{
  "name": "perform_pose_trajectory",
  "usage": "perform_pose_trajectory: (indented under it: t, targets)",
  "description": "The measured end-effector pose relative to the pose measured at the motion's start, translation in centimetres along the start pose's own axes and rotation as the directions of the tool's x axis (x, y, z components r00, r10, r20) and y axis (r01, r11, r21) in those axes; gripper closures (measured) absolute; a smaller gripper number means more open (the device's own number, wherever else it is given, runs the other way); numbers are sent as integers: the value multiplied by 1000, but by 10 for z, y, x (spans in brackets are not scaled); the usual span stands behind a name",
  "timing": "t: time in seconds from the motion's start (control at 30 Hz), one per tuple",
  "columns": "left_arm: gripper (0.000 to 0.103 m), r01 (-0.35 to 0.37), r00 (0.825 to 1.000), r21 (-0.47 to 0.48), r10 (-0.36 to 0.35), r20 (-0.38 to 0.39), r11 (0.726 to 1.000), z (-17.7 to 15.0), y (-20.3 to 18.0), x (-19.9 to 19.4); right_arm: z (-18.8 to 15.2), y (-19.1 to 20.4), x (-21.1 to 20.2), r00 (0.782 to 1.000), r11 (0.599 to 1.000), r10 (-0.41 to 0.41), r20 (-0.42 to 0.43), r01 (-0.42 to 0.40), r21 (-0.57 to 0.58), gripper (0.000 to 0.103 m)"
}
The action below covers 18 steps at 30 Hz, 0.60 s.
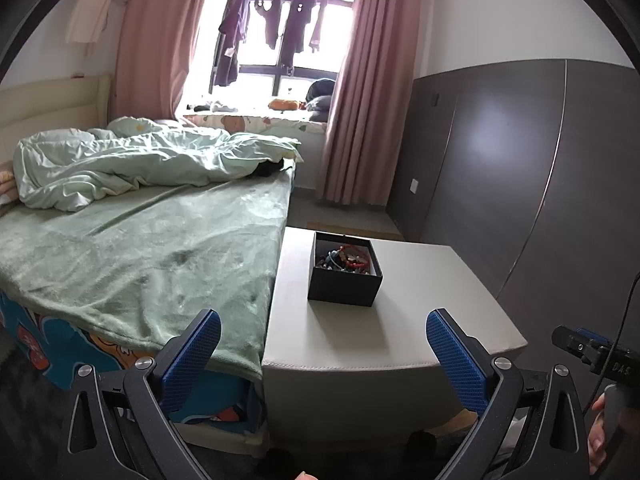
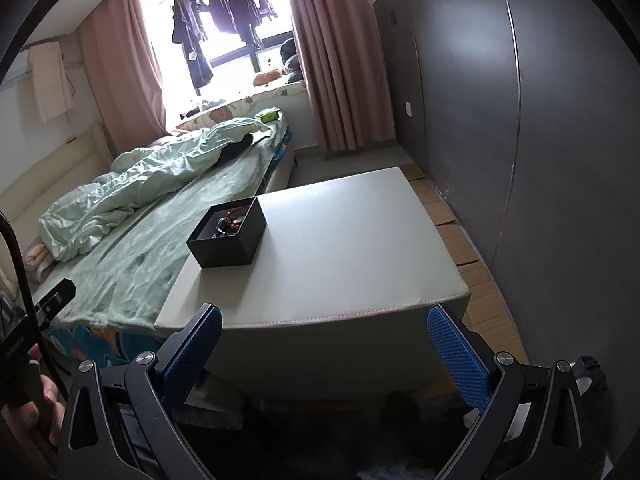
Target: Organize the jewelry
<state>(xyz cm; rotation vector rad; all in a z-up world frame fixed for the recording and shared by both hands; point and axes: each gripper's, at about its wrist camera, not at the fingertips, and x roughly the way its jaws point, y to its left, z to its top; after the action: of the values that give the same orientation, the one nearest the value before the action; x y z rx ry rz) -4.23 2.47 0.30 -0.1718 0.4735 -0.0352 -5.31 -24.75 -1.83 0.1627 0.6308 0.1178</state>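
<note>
A small black open box (image 1: 344,276) sits on a pale grey ottoman-like table (image 1: 420,320), holding a tangle of red and dark beaded jewelry (image 1: 344,260). The right wrist view shows the same box (image 2: 228,236) on the table's left part (image 2: 340,248), with the jewelry (image 2: 229,222) inside. My left gripper (image 1: 323,326) hangs open in front of the table's near edge, well short of the box, nothing between its blue pads. My right gripper (image 2: 324,322) is also open and empty, before the near edge, right of the box.
A bed with a green blanket (image 1: 132,256) and rumpled duvet (image 1: 132,160) adjoins the table's left side. A dark grey wardrobe (image 1: 520,168) stands on the right, with flattened cardboard (image 2: 472,264) on the floor beside it. Pink curtains (image 1: 360,100) frame a window.
</note>
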Motion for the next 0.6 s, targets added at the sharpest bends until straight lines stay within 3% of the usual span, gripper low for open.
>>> perform_pose_trajectory:
  t: [0.6]
  targets:
    - [0, -32, 999, 51, 31, 13, 998, 2, -11, 0, 2, -2, 4, 1000, 1000, 0, -12, 0, 5, 0]
